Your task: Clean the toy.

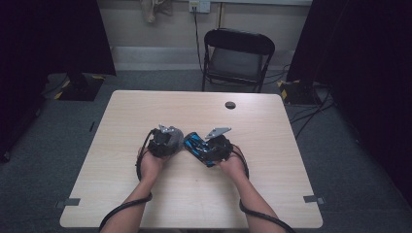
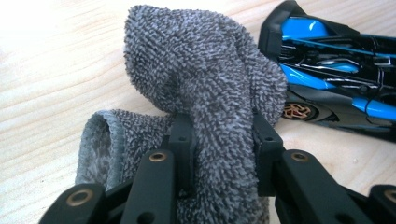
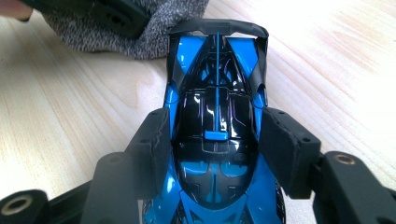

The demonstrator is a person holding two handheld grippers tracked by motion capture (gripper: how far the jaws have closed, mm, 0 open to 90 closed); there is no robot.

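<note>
Left gripper (image 2: pixel 219 140) pinches a grey cloth (image 2: pixel 205 79) tight; right gripper (image 3: pixel 215 149) clamps the blue car (image 3: pixel 217 116) at mid-table. Likely wiping: hold the car steady and stroke lightly, sparing its rear wing (image 3: pixel 219 27).

A pale wood-grain table (image 1: pixel 145 111) has a small dark round hole (image 1: pixel 230 105) near its far edge. Near the middle lie a grey terry cloth (image 2: pixel 205 84) and, just beside it, a blue-and-black toy car (image 3: pixel 217 116).
</note>
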